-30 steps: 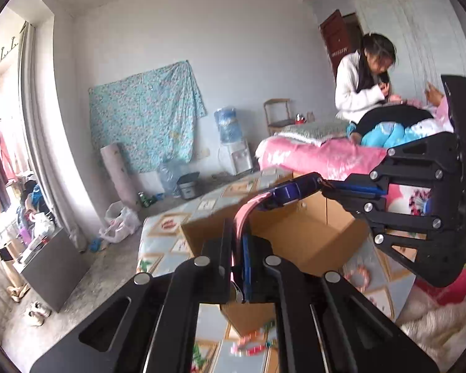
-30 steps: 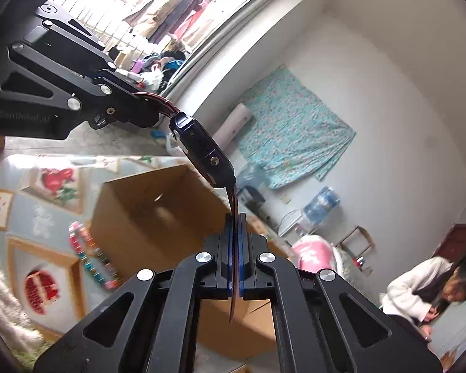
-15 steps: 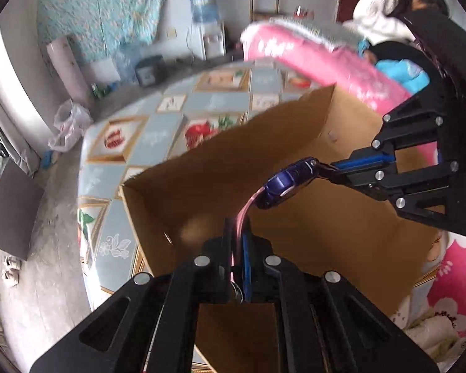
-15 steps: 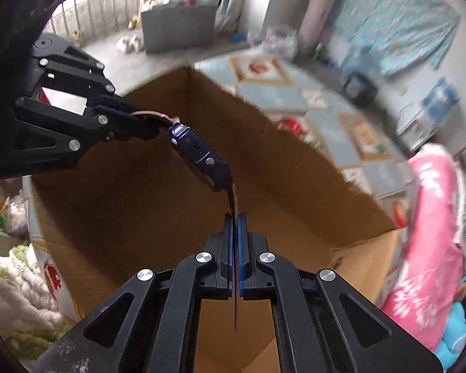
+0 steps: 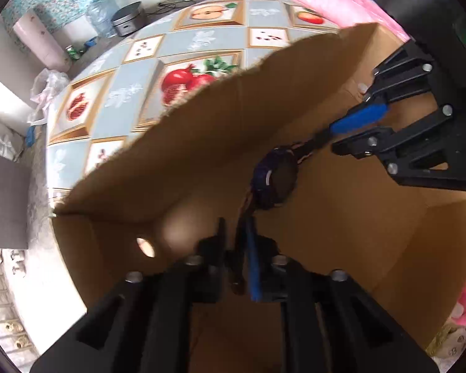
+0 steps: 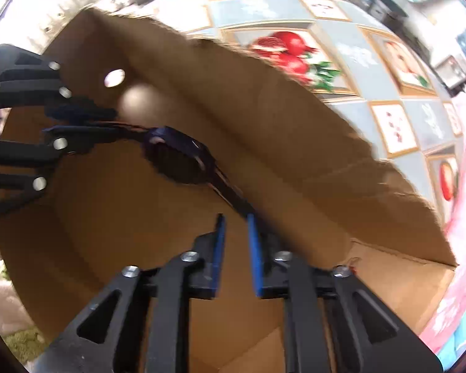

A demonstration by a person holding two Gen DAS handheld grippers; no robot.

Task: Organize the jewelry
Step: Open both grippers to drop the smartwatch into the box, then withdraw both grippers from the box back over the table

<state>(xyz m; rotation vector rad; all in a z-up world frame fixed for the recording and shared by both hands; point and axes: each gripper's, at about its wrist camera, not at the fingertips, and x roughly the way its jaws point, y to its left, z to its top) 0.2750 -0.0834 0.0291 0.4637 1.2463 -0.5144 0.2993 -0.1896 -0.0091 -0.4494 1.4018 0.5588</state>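
A dark blue watch (image 5: 276, 180) hangs inside an open cardboard box (image 5: 202, 130), its strap stretched between both grippers. My left gripper (image 5: 236, 227) points down into the box. Its jaws are opening, with one strap end still between them and a gap showing beside it. My right gripper (image 6: 236, 220) also points down. Its jaws are opening too, and the other strap end (image 6: 233, 195) lies at the tip of its right finger, not pinched. In the right wrist view the watch (image 6: 177, 155) runs to the left gripper (image 6: 87, 121). The right gripper (image 5: 335, 136) reaches in from the right in the left wrist view.
The box stands on a table covered with a fruit-patterned cloth (image 5: 186, 77). Pink bedding (image 6: 463, 217) lies along one side of the box. A small round hole (image 6: 115, 77) pierces a box wall. Beyond the table are the floor, a cooker (image 5: 129, 21) and bags.
Both grippers have tipped downward and sunk into the box with the watch. Their jaws, tightly shut on the strap ends before, now stand slightly apart.
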